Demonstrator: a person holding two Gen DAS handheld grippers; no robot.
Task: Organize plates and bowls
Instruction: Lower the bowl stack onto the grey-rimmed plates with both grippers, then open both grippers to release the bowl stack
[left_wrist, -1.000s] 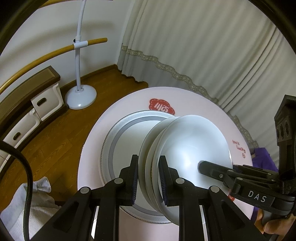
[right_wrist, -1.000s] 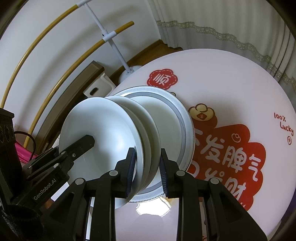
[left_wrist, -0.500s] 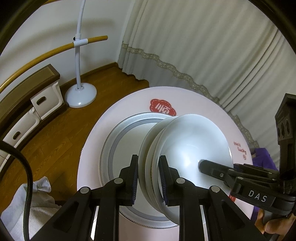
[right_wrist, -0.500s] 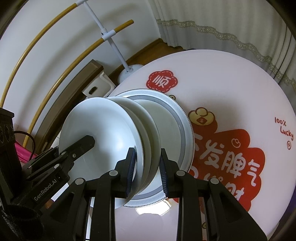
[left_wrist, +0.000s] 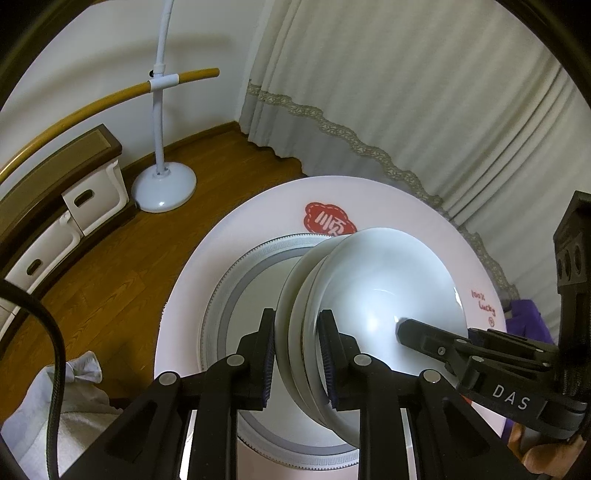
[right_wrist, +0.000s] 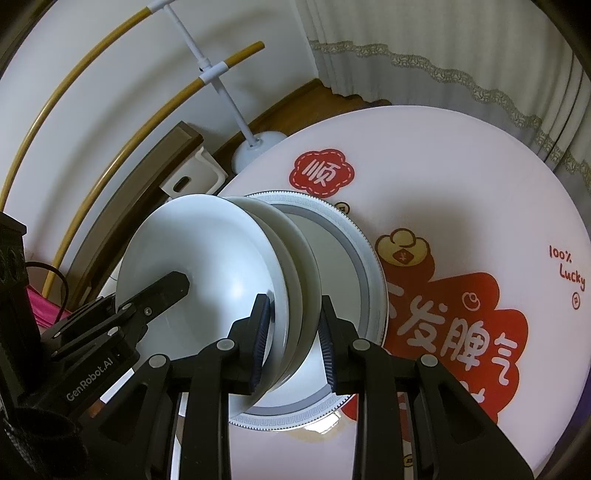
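Observation:
A stack of white shallow dishes (left_wrist: 369, 302) is tilted steeply on edge over a large grey-rimmed plate (left_wrist: 229, 306) that lies on the round table. My left gripper (left_wrist: 297, 358) is shut on the stack's near rim. From the right, a finger (left_wrist: 406, 328) of the other gripper reaches across the top dish's hollow. In the right wrist view my right gripper (right_wrist: 293, 332) clamps the opposite rim of the same stack (right_wrist: 207, 258), above the large plate (right_wrist: 354, 266). The left gripper's finger (right_wrist: 173, 284) lies on the top dish there. Whether the stack's lower edge touches the plate is hidden.
The pale round table (right_wrist: 461, 184) bears red printed motifs. Beyond its edge are wooden floor (left_wrist: 122, 266), a white lamp stand (left_wrist: 164, 184), low white drawers (left_wrist: 92, 199), curtains (left_wrist: 406, 92) and a white cloth (left_wrist: 74, 417) at lower left.
Both grips on the stack are the same. In the right wrist view the table and large plate have slid slightly down the picture; the left view is nearly unchanged.

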